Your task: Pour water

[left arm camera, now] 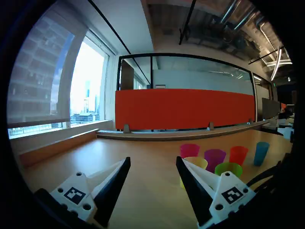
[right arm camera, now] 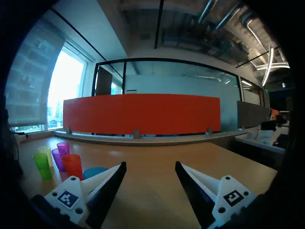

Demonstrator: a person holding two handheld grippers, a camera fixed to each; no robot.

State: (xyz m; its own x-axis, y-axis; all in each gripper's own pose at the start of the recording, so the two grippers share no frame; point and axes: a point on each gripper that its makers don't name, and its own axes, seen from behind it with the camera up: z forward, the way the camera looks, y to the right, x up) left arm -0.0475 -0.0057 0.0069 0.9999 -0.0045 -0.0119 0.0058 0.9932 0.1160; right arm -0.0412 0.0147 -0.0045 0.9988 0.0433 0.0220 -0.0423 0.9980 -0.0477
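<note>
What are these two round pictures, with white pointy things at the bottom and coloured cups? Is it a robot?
No robot arm: a person holds a two-finger gripper in each hand, with a fisheye camera riding on each. One picture looks along the left gripper, the other along the right gripper. The white wedges are their jaws, open and holding nothing. On the wooden table stands a cluster of coloured plastic cups, right of the left gripper, left of the right one. An orange partition stands behind.
</note>
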